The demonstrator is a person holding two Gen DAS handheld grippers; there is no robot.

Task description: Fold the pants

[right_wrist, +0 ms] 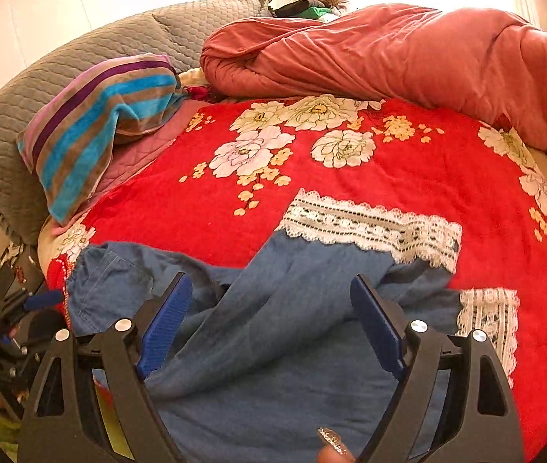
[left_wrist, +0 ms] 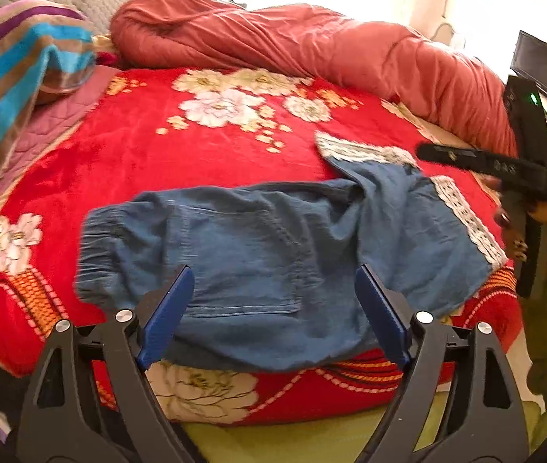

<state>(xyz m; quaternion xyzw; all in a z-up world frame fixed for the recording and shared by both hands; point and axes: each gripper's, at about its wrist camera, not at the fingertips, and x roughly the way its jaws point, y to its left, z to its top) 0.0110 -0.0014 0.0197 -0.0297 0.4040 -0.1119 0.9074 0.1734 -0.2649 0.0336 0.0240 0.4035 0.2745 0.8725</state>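
The pants point(left_wrist: 258, 266) lie rumpled on the bed point(left_wrist: 126, 162), directly ahead of both hand-held grippers (left point(left_wrist: 273, 297), right point(right_wrist: 271, 308)), each with fingers apart and empty. Step in hand: pre-fold approach. Next move likely calls for gripping the lace-trimmed leg ends point(right_wrist: 370, 227).

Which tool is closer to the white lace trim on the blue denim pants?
Right. The right tool hovers open over the legs just short of the white lace trim; the left tool is open over the pants' waist end.

The blue denim pants with an elastic waistband and white lace-trimmed cuffs point(left_wrist: 258, 266) lie rumpled and flat across the bed, legs overlapping, one crossed over the other.
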